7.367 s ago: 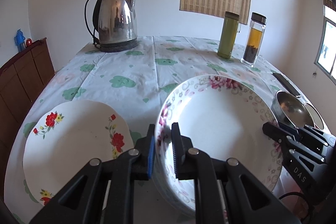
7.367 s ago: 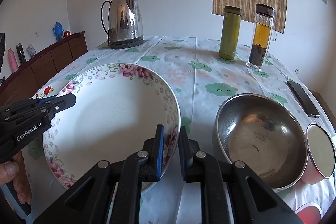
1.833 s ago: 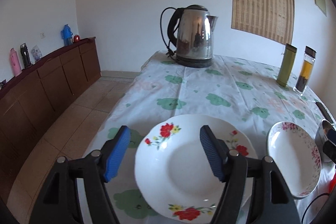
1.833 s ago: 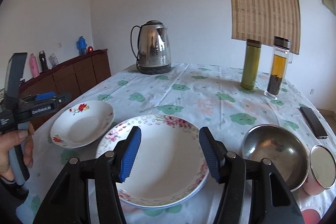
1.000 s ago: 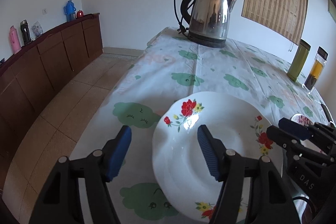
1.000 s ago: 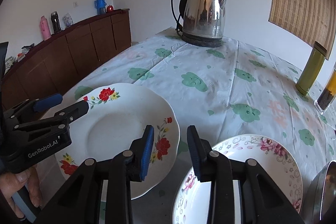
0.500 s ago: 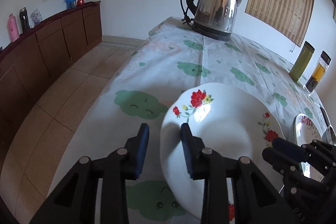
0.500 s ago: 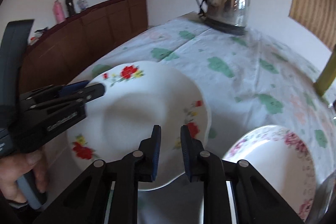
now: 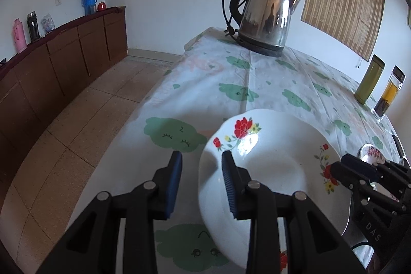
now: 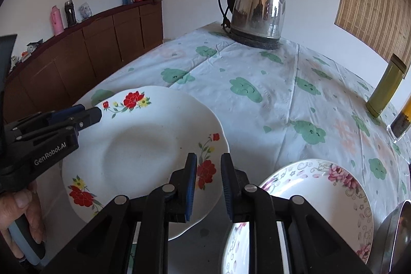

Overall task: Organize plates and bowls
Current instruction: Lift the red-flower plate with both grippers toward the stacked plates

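desk (image 10: 277,104) under a pale cloth with green cloud prints carries everything here, and the white plate with red flowers (image 10: 143,145) near its left front corner serves as the landmark. beyond the plate, at the far end of the desk, a steel kettle (image 10: 257,7) stands on its black base. just right of the plate lies a wider dish with pink flowers (image 10: 318,191), its rim near the plate's edge, and past that dish a curved steel bowl edge (image 10: 395,230) shows at the frame's border. far right of the plate, a green flask (image 9: 370,80) and a glass bottle of amber tea (image 9: 390,95) stand side by side. left of the plate, off the desk, a brown sideboard (image 9: 64,55) runs along the wall. the left tongs (image 9: 201,180) sit at the plate's left rim, their jaws narrowed with one blue pad inside the rim and one outside; they have just been closing, and whether the pads press the rim i cannot tell. the right tongs (image 10: 208,180) straddle the plate's right rim, nearly closed on it after just closing, gripping the edge by a red flower. a hand (image 10: 23,217) holds the left tool's handle.
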Demonstrator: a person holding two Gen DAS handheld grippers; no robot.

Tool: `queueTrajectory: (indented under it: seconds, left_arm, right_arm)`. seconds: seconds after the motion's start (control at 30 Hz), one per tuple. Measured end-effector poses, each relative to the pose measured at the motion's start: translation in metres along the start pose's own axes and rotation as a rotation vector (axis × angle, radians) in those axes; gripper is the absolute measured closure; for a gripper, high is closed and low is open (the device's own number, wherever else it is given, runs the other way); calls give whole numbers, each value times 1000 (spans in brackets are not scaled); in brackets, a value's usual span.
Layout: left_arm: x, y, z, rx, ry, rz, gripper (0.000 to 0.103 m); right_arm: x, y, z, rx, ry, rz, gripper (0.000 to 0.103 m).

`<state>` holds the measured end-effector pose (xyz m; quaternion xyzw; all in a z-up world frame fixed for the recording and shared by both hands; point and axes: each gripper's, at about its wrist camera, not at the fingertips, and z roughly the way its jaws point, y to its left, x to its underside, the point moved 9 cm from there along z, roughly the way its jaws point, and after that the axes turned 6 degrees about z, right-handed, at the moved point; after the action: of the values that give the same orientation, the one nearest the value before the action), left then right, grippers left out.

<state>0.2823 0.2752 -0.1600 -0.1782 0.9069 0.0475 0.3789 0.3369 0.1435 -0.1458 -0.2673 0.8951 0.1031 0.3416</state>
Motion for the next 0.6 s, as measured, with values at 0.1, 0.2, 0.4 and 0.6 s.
queueTrajectory:
  seconds: [0.1, 0.2, 0.4, 0.6]
  left_arm:
    - [3, -4, 4, 7, 18, 14, 71]
    - [4, -7, 5, 7, 24, 24, 71]
    - [5, -6, 5, -4, 27, 21, 71]
    - [7, -7, 8, -9, 37, 34, 70]
  right_arm:
    - [0, 2, 3, -17, 17, 1, 82]
    - [-1, 5, 5, -19, 6, -6, 82]
    - [-9, -16, -2, 22, -40, 45, 82]
    - [-1, -8, 10, 31, 37, -8, 81]
